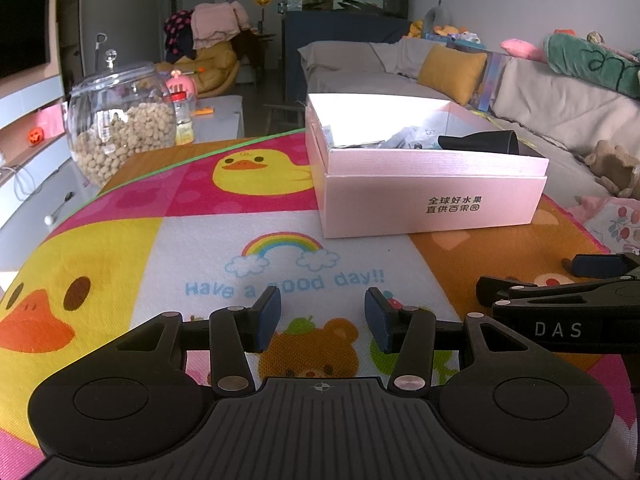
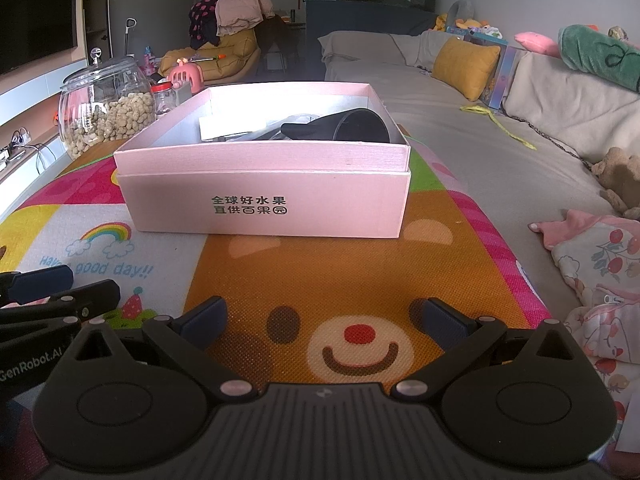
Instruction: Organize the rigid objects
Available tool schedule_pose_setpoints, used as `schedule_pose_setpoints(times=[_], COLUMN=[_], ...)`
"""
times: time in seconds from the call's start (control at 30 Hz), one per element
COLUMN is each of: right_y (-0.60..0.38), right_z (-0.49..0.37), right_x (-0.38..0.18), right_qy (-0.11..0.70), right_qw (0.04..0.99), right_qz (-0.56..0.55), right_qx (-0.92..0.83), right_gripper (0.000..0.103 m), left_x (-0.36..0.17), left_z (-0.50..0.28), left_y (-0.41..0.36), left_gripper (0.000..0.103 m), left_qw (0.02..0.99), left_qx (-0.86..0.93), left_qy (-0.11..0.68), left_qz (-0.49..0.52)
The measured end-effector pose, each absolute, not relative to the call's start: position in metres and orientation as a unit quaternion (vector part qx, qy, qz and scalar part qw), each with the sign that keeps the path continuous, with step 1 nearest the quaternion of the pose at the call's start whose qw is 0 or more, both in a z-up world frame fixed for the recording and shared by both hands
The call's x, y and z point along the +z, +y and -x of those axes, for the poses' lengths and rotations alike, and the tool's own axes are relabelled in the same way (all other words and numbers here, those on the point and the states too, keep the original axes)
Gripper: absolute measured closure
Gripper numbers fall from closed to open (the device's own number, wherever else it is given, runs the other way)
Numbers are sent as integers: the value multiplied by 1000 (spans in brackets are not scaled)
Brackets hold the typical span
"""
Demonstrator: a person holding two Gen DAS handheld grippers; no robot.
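A pink cardboard box (image 1: 432,200) stands open on a cartoon play mat (image 1: 200,240); it also shows in the right wrist view (image 2: 264,208). Inside lie a black funnel-shaped nozzle (image 1: 484,142), also visible in the right wrist view (image 2: 348,124), and some white and clear packets. My left gripper (image 1: 322,314) is open and empty, low over the mat in front of the box. My right gripper (image 2: 322,318) is open and empty, over the bear face on the mat, and it shows at the right edge of the left wrist view (image 1: 560,280).
A glass jar (image 1: 120,128) of round snacks stands at the mat's far left, with a small red-lidded jar (image 1: 184,120) behind it. A grey sofa (image 2: 480,152) with cushions and plush toys runs along the right. Patterned fabric (image 2: 592,264) lies at the mat's right edge.
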State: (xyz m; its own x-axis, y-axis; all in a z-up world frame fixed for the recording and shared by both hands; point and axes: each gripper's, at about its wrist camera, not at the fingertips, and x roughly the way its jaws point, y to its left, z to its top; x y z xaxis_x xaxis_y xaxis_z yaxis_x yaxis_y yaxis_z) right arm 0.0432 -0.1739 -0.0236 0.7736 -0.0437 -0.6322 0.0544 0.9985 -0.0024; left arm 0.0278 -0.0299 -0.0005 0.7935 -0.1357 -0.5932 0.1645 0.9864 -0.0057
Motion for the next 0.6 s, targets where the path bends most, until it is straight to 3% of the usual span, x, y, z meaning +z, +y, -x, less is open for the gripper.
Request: schedule_pose_setpoints(times=[0.6], right_y=[-174], right_z=[-43], right_x=[-24], right_qy=[336], right_qw=[942], right_qz=[-8], right_qx=[-26], right_gripper=[0], left_x=[-1], left_z=[-28], left_y=[-29], left_gripper=[51], left_qw=[947], left_qx=[-79], left_qy=[312], left_qz=[-22])
